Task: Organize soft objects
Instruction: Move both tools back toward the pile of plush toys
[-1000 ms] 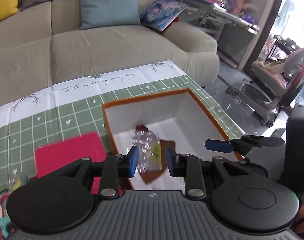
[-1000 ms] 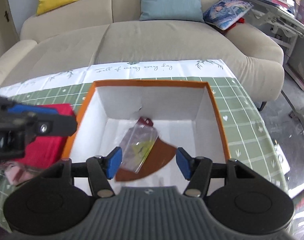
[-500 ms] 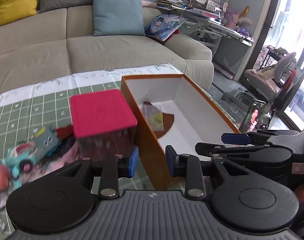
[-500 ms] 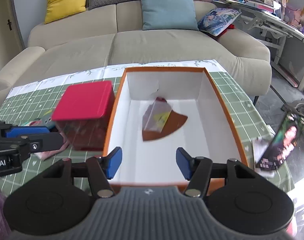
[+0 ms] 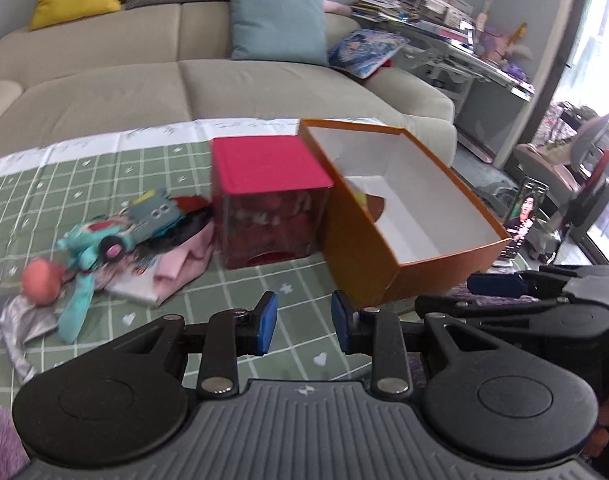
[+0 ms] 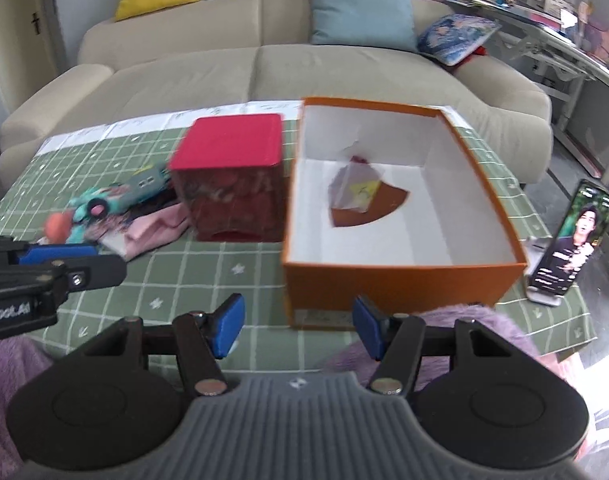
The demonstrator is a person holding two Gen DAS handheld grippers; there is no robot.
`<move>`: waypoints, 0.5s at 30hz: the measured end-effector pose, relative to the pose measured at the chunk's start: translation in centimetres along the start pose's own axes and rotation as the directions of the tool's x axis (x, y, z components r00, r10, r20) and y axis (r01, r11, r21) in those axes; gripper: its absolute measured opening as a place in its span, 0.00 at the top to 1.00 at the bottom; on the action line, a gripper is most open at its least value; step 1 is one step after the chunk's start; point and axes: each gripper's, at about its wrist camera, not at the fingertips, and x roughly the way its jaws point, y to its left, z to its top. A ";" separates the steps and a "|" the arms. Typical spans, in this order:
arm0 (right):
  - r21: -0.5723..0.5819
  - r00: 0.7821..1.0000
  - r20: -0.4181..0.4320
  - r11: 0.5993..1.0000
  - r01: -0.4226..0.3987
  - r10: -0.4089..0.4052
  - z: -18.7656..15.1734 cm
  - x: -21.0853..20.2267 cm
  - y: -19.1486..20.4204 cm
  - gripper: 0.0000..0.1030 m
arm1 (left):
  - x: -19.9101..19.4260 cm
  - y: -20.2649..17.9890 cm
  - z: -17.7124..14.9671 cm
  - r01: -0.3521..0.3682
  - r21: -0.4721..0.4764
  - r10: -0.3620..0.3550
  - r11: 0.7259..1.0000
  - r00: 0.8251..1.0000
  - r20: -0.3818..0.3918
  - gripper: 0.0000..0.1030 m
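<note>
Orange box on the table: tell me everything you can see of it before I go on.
The orange box is an open, lidless rectangular carton, apparently cardboard, orange outside and white inside. It sits upright on the green checked tablecloth. Inside lie a clear plastic bag with something yellow in it and a brown wedge-shaped piece; the rest of the floor is bare. The red-topped cube box stands close beside its left wall; contact is unclear. A phone stands to its right. Neither gripper touches it.

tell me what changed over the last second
Both grippers, left and right, pulled back from over the orange box, bringing the red box and soft toy pile into view. Both stayed open and empty; the clear bag stayed in the orange box.
</note>
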 end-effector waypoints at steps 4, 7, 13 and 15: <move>-0.046 0.999 0.011 0.998 -0.035 0.036 -0.2 -0.1 2.1 0.41 | -0.6 1.6 -1.0 -0.023 -0.040 0.023 0.999 1.000 -0.001 0.66; -0.069 0.998 0.015 0.996 -0.062 0.063 0.1 0.3 3.6 0.41 | -1.0 2.8 -1.4 -0.044 -0.069 0.044 0.997 0.999 0.000 0.66; -0.085 0.992 0.032 0.989 -0.118 0.121 0.9 1.5 6.2 0.41 | -1.6 6.1 -1.7 -0.077 -0.140 0.078 0.987 0.997 0.000 0.66; -0.101 0.988 0.047 0.985 -0.140 0.146 1.4 2.0 7.3 0.41 | -1.8 7.5 -1.7 -0.097 -0.164 0.098 0.982 0.995 0.002 0.64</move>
